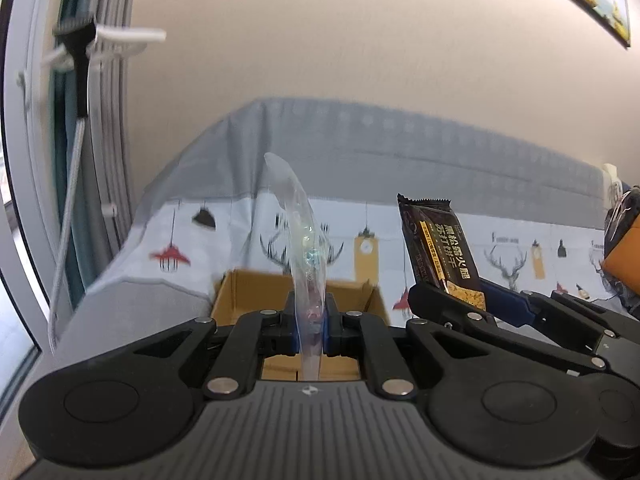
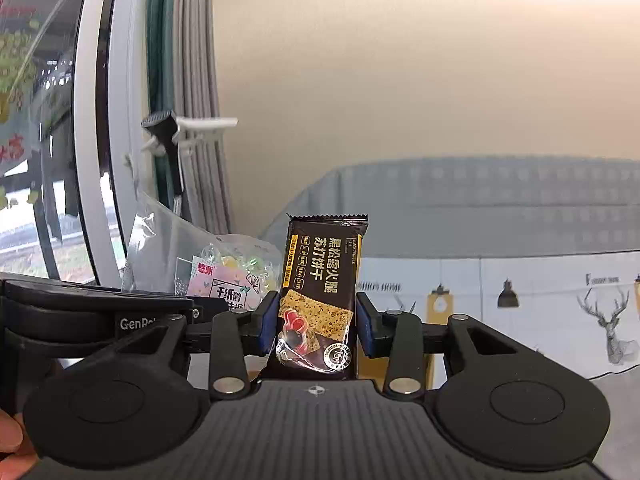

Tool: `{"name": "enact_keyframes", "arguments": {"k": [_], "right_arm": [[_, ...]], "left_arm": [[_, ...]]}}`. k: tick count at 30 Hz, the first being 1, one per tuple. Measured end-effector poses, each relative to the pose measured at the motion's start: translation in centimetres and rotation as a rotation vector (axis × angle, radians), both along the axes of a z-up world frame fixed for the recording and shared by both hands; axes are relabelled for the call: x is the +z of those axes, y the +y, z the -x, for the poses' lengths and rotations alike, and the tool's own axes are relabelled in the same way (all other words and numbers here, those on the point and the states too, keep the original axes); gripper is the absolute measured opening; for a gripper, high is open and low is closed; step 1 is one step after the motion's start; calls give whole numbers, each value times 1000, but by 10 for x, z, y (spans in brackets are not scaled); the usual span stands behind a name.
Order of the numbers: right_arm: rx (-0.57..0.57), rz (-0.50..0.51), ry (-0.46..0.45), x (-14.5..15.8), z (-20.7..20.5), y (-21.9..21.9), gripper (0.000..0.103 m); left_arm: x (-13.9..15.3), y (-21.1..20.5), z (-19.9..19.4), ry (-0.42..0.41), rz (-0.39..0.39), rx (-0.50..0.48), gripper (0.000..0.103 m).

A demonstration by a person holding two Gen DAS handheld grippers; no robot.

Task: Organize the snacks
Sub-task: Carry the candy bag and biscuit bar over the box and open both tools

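My left gripper (image 1: pixel 308 320) is shut on a clear candy bag (image 1: pixel 302 240), held edge-on and upright above an open cardboard box (image 1: pixel 248 296). The bag also shows in the right wrist view (image 2: pixel 208 264), with colourful sweets inside. My right gripper (image 2: pixel 316 324) is shut on a dark cracker packet (image 2: pixel 320 288), held upright. In the left wrist view the right gripper (image 1: pixel 464 300) and its cracker packet (image 1: pixel 440 248) are just right of the box.
A patterned cloth (image 1: pixel 520 248) covers the surface behind the box. A window frame and grey curtains (image 1: pixel 104 160) stand at the left. An orange object (image 1: pixel 624 264) sits at the right edge. A beige wall rises behind.
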State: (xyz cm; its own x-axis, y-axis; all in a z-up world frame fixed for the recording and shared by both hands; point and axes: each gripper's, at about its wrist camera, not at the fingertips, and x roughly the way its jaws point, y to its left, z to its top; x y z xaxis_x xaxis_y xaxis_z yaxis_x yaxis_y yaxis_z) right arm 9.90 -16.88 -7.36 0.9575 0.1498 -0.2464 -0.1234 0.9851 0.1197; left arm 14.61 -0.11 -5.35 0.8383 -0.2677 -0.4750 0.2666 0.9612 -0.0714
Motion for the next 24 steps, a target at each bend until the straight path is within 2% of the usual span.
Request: {"name": "enact_keyframes", "arguments": {"k": [9, 13, 24], "right_arm": [[-6, 12, 179, -64, -41, 13, 41], [-3, 22, 264, -96, -67, 16, 41], [-27, 47, 475, -166, -121, 23, 41]], "left_arm": [[-84, 6, -51, 160, -14, -5, 10], [-119, 5, -76, 201, -31, -4, 10], [-189, 5, -125, 327, -57, 7, 11]]}}
